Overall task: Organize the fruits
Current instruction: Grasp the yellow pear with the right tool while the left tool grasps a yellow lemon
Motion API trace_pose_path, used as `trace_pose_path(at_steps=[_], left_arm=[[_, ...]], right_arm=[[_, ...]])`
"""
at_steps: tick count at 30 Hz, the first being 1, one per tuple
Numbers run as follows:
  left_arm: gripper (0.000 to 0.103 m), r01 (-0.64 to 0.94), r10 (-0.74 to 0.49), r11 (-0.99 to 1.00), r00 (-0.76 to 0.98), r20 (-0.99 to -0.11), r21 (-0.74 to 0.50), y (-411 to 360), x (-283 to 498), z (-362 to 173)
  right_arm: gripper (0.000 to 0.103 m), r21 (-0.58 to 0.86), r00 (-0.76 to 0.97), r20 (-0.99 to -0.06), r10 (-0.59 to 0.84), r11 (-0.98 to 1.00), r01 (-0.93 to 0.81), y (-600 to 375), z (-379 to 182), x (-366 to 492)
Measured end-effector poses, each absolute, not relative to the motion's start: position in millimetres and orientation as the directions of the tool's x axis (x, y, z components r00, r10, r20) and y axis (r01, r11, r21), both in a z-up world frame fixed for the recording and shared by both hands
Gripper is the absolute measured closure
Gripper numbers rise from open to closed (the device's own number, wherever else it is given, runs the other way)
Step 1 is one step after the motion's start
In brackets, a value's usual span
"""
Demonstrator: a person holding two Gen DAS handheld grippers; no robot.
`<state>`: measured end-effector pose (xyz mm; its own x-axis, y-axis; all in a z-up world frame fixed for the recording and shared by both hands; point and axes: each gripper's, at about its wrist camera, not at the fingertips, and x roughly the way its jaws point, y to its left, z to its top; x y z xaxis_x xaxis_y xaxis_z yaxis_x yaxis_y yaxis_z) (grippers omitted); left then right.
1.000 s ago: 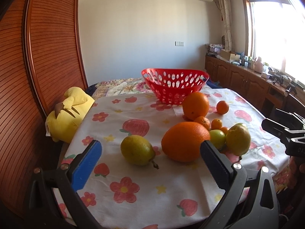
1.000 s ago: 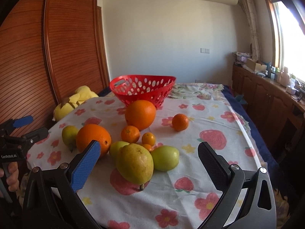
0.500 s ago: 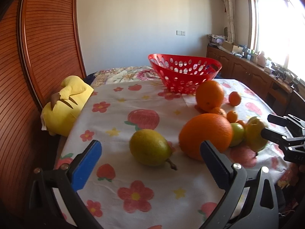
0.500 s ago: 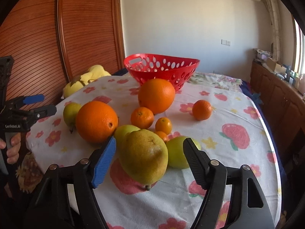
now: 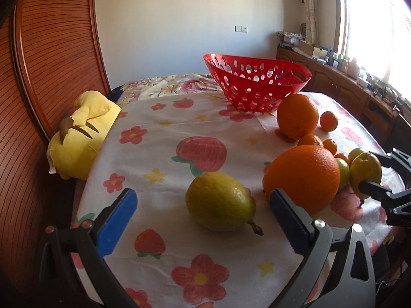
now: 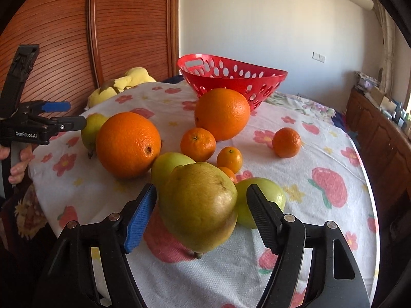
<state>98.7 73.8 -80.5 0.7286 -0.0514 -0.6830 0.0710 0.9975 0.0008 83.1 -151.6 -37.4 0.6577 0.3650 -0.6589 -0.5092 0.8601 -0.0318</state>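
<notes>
A red perforated basket (image 5: 257, 82) (image 6: 231, 77) stands empty at the far side of the flowered tablecloth (image 5: 179, 133). My left gripper (image 5: 203, 213) is open around a yellow-green pear (image 5: 221, 201) lying on the cloth, without touching it. Beside it sits a large orange (image 5: 303, 177) (image 6: 128, 145). My right gripper (image 6: 200, 217) is open with its fingers close on both sides of a big yellow-green pear (image 6: 199, 205) (image 5: 366, 170). A second large orange (image 6: 222, 113), several small tangerines (image 6: 197, 144) and green fruits (image 6: 262, 197) lie around.
A yellow plush toy (image 5: 82, 136) lies at the table's left edge against a slatted wooden door (image 5: 51, 64). A wooden cabinet (image 5: 346, 87) with clutter runs under the window on the right. The person's hand (image 6: 18, 161) holds the left gripper's handle.
Both grippers have moved forward toward the fruit. The left one now straddles the lone pear. The right one's fingers have narrowed around the big pear.
</notes>
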Motion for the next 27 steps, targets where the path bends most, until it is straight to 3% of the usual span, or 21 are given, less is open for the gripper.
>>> trace_pose_path(at_steps=[12, 18, 27], left_arm=[[0.002, 0.129, -0.105, 0.991, 0.674, -0.731, -0.023, 71.7, 116.4, -91.7], [0.013, 0.154, -0.144, 0.986, 0.658, -0.739, -0.055, 71.1, 118.5, -95.1], [0.014, 0.138, -0.115, 0.99, 0.631, -0.767, -0.035, 67.5, 129.8, -107.1]], right_arm=[[0.025, -0.155, 0.681, -0.668, 0.301, 0.838, -0.523, -140.5, -42.7, 88.6], [0.024, -0.183, 0.678, -0.68, 0.279, 0.831, -0.526, -136.2, -43.6, 90.4], [0.042, -0.199, 0.674, -0.682, 0.284, 0.815, -0.545, -136.0, -43.8, 90.0]])
